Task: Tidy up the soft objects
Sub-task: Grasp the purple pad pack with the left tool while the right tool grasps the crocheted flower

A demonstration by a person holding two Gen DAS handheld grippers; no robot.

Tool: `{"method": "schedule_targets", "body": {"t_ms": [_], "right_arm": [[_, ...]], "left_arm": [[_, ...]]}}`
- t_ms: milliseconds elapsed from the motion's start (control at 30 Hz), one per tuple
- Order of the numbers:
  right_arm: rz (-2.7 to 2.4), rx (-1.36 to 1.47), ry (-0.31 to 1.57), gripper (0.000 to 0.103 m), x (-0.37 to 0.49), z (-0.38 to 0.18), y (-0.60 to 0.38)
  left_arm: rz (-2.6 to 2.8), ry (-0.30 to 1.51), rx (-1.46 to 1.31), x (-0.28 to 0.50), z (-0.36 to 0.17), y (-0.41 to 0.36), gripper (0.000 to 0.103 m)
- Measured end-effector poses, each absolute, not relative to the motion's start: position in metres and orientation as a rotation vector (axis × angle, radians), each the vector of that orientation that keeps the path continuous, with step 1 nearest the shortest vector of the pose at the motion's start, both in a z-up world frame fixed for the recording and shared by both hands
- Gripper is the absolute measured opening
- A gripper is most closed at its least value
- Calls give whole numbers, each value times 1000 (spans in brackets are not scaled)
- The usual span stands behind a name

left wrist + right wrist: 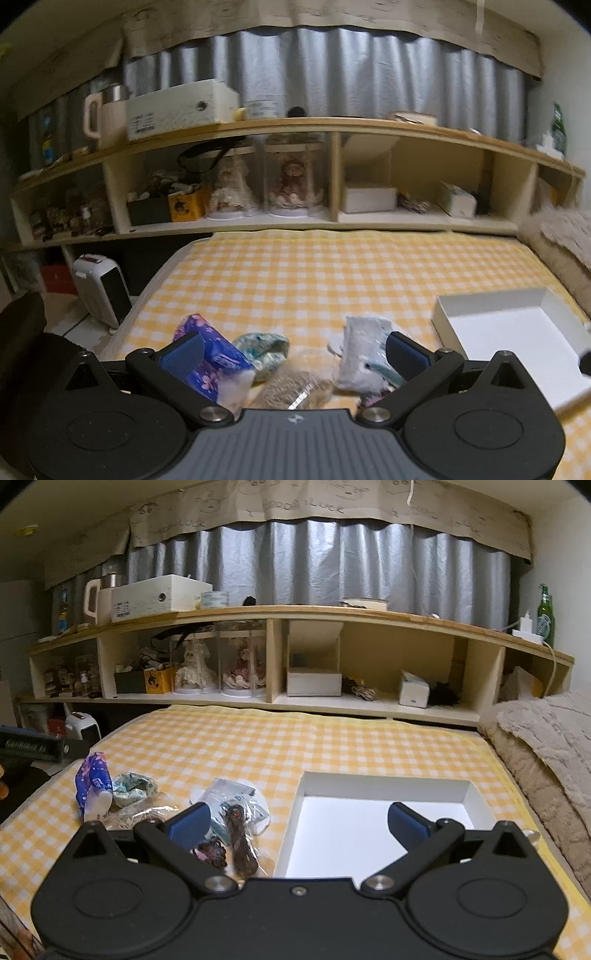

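Observation:
Several soft packets lie on the yellow checked bedspread [295, 273]: a purple floral pack [210, 354], a teal patterned pouch [264, 349], a clear bag of tan fibre [295, 387] and a whitish plastic bag [360, 354]. My left gripper [293, 354] hovers open just above this pile, its blue pads [181, 354] flanking it. In the right wrist view the same pile sits at left, with the purple pack [92, 779], the whitish bag [231, 794] and a dark brown item [240, 845]. My right gripper [297, 821] is open over the near edge of an empty white box [380, 786].
A long wooden shelf unit [295, 613] with dolls in clear cases, boxes and jars runs along the bed's far side. A beige fuzzy blanket [546, 738] lies at right. A small white heater [101, 291] stands on the floor at left. The white box [517, 332] sits right of the pile.

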State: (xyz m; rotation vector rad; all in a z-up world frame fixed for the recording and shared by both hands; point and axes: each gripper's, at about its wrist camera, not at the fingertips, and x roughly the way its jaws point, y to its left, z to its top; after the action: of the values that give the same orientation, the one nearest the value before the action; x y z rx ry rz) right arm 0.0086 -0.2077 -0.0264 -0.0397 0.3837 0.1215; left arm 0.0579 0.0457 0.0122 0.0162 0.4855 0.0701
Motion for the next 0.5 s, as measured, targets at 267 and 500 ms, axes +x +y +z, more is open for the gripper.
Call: {"method": "schedule_targets", "body": {"t_ms": [267,500], "right_arm": [[194,-100,359,103,37,-24,-181],[282,-125,408,103,63,-32,-153]], "left_arm": [[190,562,-138,108,10,82,103],[372,663,-333,158,-14,137,103]]}}
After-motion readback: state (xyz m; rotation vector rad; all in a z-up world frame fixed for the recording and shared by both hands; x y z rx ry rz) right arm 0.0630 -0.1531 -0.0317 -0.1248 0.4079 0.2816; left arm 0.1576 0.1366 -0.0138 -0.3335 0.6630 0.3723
